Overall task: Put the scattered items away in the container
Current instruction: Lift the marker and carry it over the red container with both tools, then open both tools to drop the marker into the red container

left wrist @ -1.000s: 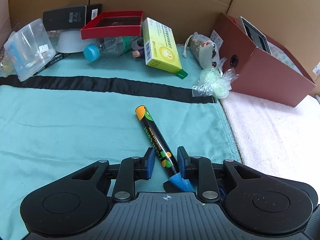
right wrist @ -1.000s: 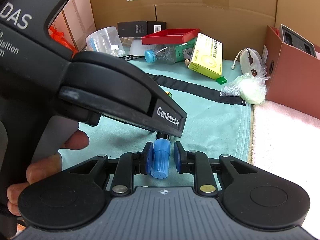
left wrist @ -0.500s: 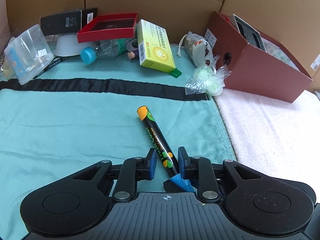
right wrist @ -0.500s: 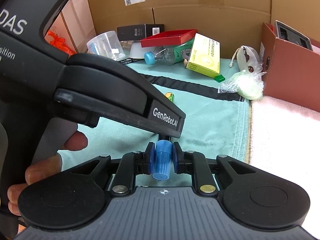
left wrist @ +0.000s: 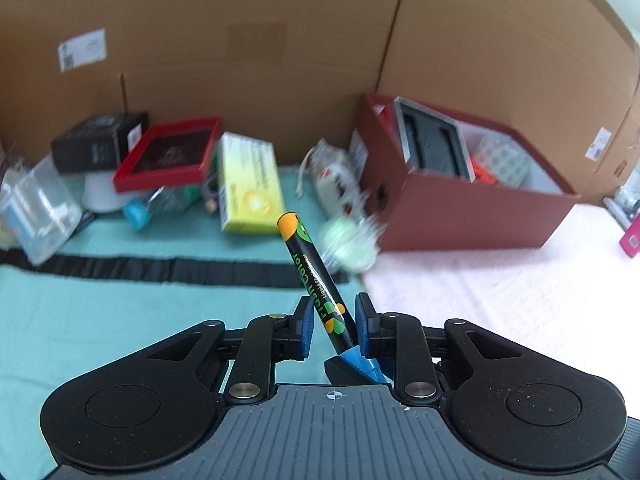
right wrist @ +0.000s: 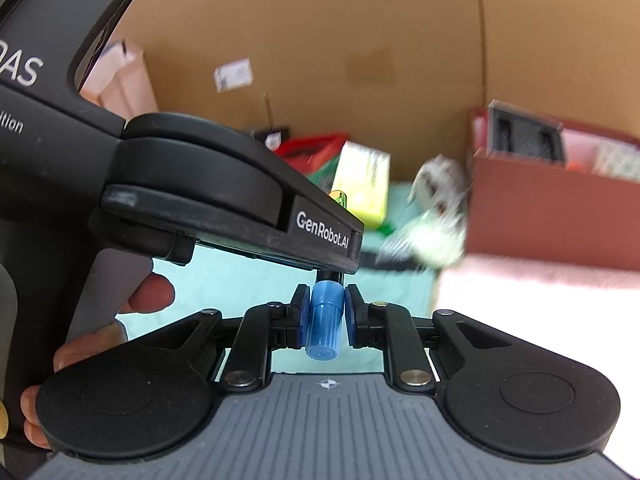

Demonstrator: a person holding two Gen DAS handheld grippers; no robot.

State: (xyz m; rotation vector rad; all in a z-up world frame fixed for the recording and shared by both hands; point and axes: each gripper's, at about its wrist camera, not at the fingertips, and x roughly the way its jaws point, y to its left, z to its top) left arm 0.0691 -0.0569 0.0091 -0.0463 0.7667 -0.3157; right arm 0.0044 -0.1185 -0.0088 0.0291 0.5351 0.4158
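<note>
A black marker with an orange end and a blue cap hangs tilted above the teal cloth. My left gripper is shut on its barrel near the cap. In the right wrist view my right gripper is shut on the blue cap, just under the left gripper's black body. The marker's orange end peeks out beyond that body. The red-brown container box stands at the far right on the pink towel, with several items inside.
Along the back wall lie a yellow box, a red tray, a black box, a clear cup, a bottle and a pouch. A wrapped green item lies by the container. Cardboard walls close the area. A hand holds the left gripper.
Both grippers have closed on the marker and risen with it, so it has left the cloth. Both views now tilt up toward the cardboard wall and the container.
</note>
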